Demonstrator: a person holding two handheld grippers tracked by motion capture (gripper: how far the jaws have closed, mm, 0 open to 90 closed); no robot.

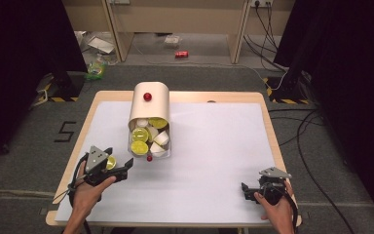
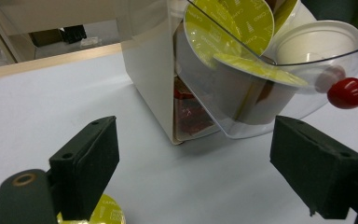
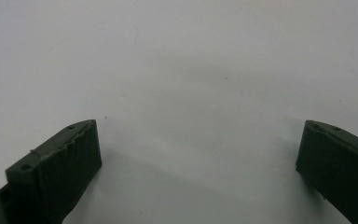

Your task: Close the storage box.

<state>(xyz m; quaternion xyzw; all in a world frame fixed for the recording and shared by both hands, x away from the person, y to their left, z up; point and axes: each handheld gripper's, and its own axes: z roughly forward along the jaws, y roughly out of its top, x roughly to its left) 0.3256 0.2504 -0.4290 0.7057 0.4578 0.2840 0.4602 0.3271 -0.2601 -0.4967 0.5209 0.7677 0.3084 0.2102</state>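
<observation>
Where fingers gape: capsule, dispenser beyond.

A cream container with a red knob on top stands on the white table. Its clear front drawer holds yellow-lidded and white capsules. The left gripper lies near the drawer, jaws apart, with one yellow capsule just beside it. The right gripper rests well apart, near the front edge of the table.

My high view looks down on the white-topped wooden table; both gripper views sit low, close over that surface.
</observation>
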